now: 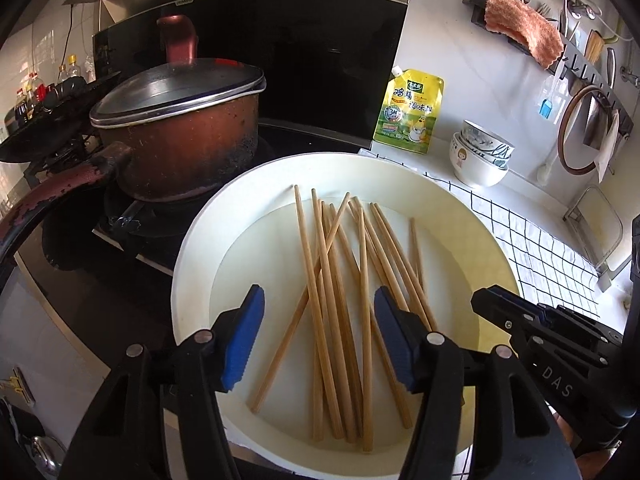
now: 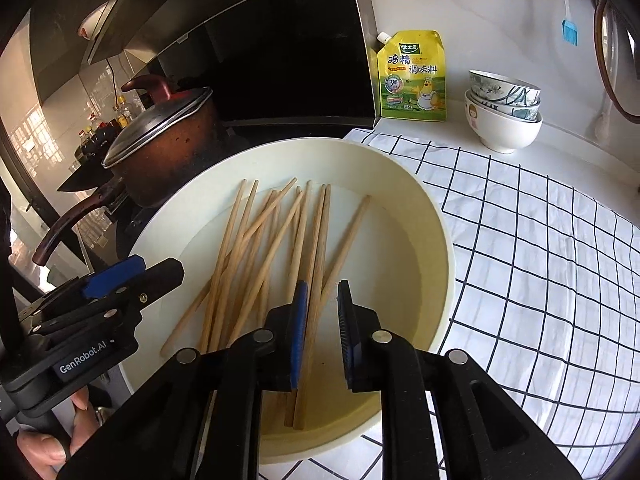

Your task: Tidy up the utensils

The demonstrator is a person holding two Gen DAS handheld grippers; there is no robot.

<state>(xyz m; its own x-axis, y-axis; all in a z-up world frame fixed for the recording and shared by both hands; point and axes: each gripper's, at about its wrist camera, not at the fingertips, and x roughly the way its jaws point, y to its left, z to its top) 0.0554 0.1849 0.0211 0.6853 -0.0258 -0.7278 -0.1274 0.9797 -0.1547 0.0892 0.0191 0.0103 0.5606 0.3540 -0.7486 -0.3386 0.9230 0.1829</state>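
Several wooden chopsticks [image 1: 304, 240] [image 2: 256, 232] lie loosely crossed in a round white basin [image 1: 192, 248] [image 2: 440, 220] that seems to hold shallow water. My left gripper [image 1: 319, 293] hovers over the near ends of the chopsticks, jaws wide open with nothing gripped; it also shows at the left of the right wrist view [image 2: 120, 276]. My right gripper [image 2: 322, 286] stands over the basin's near side, jaws a narrow gap apart. A chopstick shows through that gap, and the pads do not press it. It also reaches in from the right of the left wrist view [image 1: 500, 300].
A brown lidded pot [image 1: 180, 128] sits on the stove left of the basin. A checked cloth [image 2: 520, 240] covers the counter on the right. Behind stand a yellow seasoning pouch [image 2: 412, 76] and stacked bowls [image 2: 504, 112]. A wall rack with an orange cloth [image 1: 524, 28] hangs at the upper right.
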